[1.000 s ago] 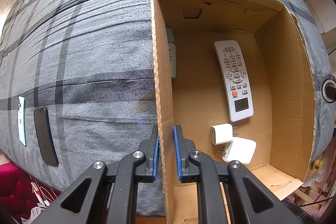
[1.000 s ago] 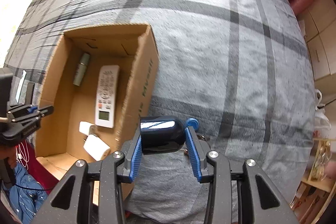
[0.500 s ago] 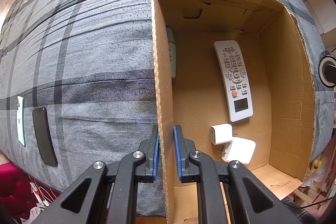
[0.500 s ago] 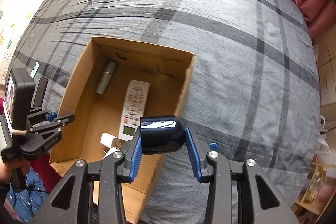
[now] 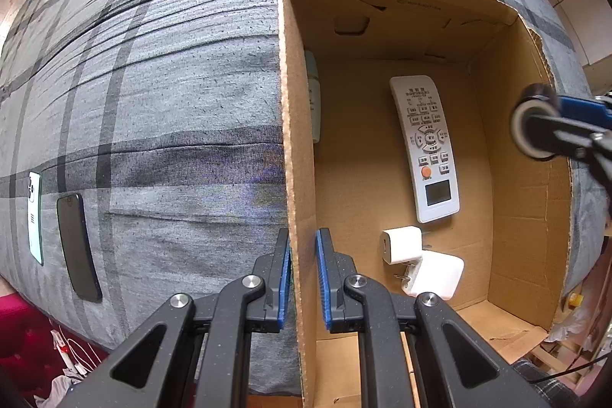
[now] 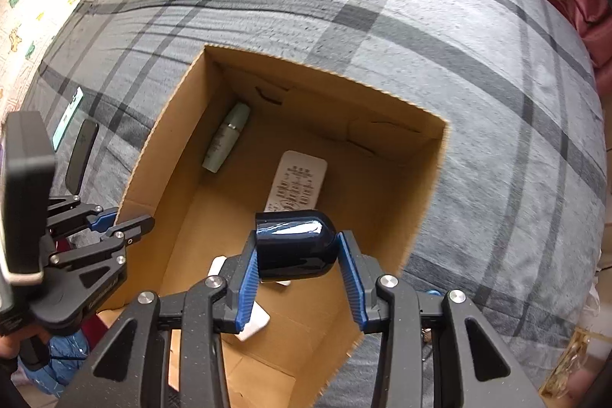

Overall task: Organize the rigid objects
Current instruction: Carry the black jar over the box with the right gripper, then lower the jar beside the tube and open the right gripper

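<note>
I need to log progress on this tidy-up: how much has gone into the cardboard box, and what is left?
Done: the remote control, two white chargers and a pale green bottle lie in the cardboard box. In hand: the right claw holds a dark blue capsule-shaped object over the box, while the left claw grips the box wall. Left: a black phone and a mint phone lie on the bed.

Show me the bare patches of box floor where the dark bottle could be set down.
Bare floor of the cardboard box lies between the pale green bottle and the remote, and between the remote and the right wall. The near end is crowded by two white chargers. The right claw holds the dark bottle above the floor.
</note>
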Demonstrator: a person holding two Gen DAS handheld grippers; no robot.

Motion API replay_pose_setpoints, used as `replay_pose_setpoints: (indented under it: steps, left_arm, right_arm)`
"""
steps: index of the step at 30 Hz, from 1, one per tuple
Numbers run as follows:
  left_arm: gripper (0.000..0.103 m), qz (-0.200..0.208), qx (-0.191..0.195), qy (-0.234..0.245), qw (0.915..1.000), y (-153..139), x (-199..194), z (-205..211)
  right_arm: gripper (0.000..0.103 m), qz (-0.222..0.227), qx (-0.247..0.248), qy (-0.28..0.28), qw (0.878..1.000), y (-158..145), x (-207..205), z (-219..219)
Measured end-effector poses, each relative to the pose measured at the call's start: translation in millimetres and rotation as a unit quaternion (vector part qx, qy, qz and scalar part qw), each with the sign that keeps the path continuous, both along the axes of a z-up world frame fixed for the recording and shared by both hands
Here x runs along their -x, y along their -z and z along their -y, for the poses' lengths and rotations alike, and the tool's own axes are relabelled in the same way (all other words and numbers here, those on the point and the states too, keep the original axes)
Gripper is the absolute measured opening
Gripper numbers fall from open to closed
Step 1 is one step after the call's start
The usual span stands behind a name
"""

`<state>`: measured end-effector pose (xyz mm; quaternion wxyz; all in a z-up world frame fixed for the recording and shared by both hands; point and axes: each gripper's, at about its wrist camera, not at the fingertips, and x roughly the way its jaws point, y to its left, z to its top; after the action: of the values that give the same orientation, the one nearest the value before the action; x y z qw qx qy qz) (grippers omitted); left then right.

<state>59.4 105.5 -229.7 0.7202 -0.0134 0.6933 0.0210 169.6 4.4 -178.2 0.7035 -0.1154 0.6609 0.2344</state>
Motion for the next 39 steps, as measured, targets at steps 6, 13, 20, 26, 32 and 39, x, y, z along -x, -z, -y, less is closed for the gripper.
replay_pose_setpoints:
  steps: [6,13,20,26,32,39]
  left_arm:
    - [0.013,-0.001,0.001,-0.001,1.0000,0,0,-1]
    - [0.013,-0.002,0.005,-0.004,1.0000,1,0,-3]
    - [0.013,-0.002,0.005,-0.003,1.0000,2,-1,-4]
    - [0.013,-0.002,0.006,-0.004,1.0000,2,-1,-6]
    - [0.013,-0.002,0.006,-0.005,1.0000,2,-1,-6]
    - [0.013,-0.003,0.006,-0.005,1.0000,2,-1,-6]
  right_arm:
    - [0.042,-0.009,0.003,-0.016,1.000,20,1,-19]
    - [0.042,-0.023,0.005,-0.026,0.999,42,0,-34]
    - [0.042,-0.038,0.002,-0.027,0.999,62,-3,-45]
    - [0.042,-0.048,-0.002,-0.023,0.999,74,-6,-51]
    - [0.043,-0.048,-0.004,-0.022,0.999,78,-8,-51]
    - [0.056,-0.044,-0.018,-0.016,0.999,77,-11,-47]
